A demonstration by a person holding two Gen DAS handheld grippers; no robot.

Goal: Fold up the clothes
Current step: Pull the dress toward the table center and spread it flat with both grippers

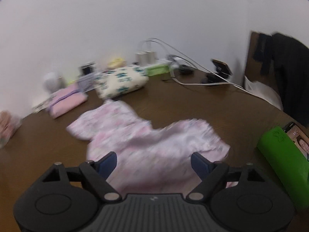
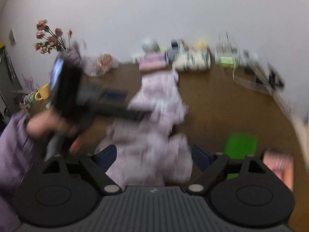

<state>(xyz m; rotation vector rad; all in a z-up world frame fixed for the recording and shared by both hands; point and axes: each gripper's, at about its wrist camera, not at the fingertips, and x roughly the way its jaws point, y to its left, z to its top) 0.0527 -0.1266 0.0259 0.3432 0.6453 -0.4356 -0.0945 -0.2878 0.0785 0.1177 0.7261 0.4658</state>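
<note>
1. In the left wrist view the left gripper [image 1: 154, 159] has its fingers [image 1: 108, 163] spread wide, with nothing between them; they hover over the near edge of the garment.
2. The pink patterned garment [image 1: 146, 137] lies crumpled on the brown table [image 1: 193, 104], stretching from just in front of the left gripper back toward the middle of the table.
3. In the right wrist view the right gripper [image 2: 154, 154] also has its fingers [image 2: 108, 155] wide apart and empty, with the near end of the same garment [image 2: 160, 116] lying between and beyond them.
4. That view is heavily blurred; it shows the left gripper [image 2: 139, 114] reaching in from the left over the garment, gripped by a hand [image 2: 48, 124] with a lilac sleeve [image 2: 13, 145].
5. A green block-shaped object [image 1: 283, 160] sits on the table to the right of the garment, near the table's edge.
6. Further back, a folded pink cloth [image 1: 67, 102] and a cream cushion with teal print [image 1: 121, 82] lie side by side near the wall.
7. Behind them, against the wall, stand a green box [image 1: 157, 68], white chargers with cables [image 1: 193, 65] and some small blurred items.
8. At the far left of the right wrist view are dried flowers [image 2: 50, 38] and a yellow mug [image 2: 43, 92].
</note>
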